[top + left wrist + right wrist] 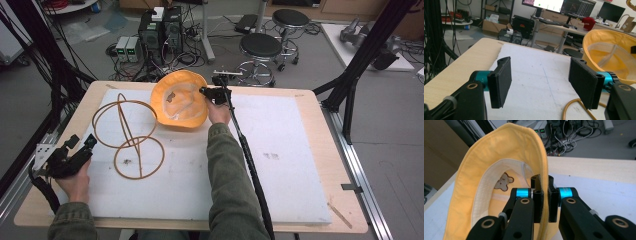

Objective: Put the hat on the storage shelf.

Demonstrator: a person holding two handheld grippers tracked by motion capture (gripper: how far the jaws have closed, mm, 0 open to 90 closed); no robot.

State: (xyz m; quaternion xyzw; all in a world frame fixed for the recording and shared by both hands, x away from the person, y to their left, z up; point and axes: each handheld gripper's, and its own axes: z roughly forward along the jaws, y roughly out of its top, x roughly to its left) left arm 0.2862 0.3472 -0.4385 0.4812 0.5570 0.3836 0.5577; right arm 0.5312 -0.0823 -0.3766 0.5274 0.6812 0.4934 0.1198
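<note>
A yellow sun hat [180, 97] lies tilted at the back of the white mat, its pale lining and a small bear patch [503, 181] facing up. My right gripper [207, 92] is shut on the hat's brim [545, 182], which runs up between the two black jaws. A wire stand of orange rings [129, 135] lies flat on the mat left of the hat. My left gripper [80, 150] rests at the table's left edge, open, with nothing between its pads [501, 80]. The hat [609, 55] and a bit of ring [571, 105] appear past it.
A white foam mat [280, 150] covers most of the wooden table [320, 125]. Beyond the far edge stand black stools [260, 47], computer boxes [160, 30] and tangled cables. Black frame posts [360, 65] rise at the right. A cable trails from the right gripper along the forearm.
</note>
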